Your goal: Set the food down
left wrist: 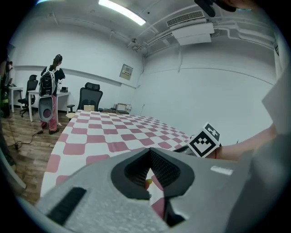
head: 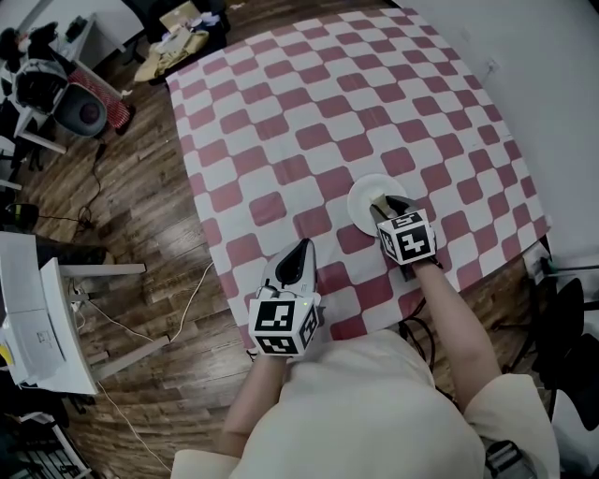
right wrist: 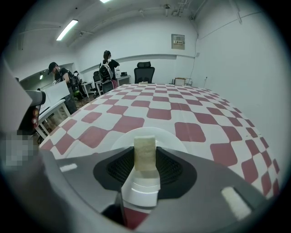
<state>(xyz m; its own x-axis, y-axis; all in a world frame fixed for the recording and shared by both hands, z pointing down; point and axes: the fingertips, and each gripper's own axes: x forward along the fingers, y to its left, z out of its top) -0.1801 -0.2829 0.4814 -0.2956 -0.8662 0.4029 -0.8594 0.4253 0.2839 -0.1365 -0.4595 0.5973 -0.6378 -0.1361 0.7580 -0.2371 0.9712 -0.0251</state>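
The right gripper (head: pixel 390 204) pinches a pale block of food (right wrist: pixel 145 154) over the white plate (head: pixel 361 195) on the checked tablecloth (head: pixel 309 112). The left gripper (head: pixel 299 253) hangs near the cloth's front edge, jaws pressed together

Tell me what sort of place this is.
Probably a shared office or lab workroom. A black office chair stands by a desk at the far wall. An air-conditioning unit and a strip light hang overhead, above a long table in a checked tablecloth.

Open office workroom: black swivel chairs (left wrist: pixel 89 98), white desks (right wrist: pixel 55 96), people (right wrist: pixel 107 63) standing about, strip lights (left wrist: pixel 122 11), ceiling air conditioner (left wrist: pixel 194 32), wooden floor (head: pixel 140 187).
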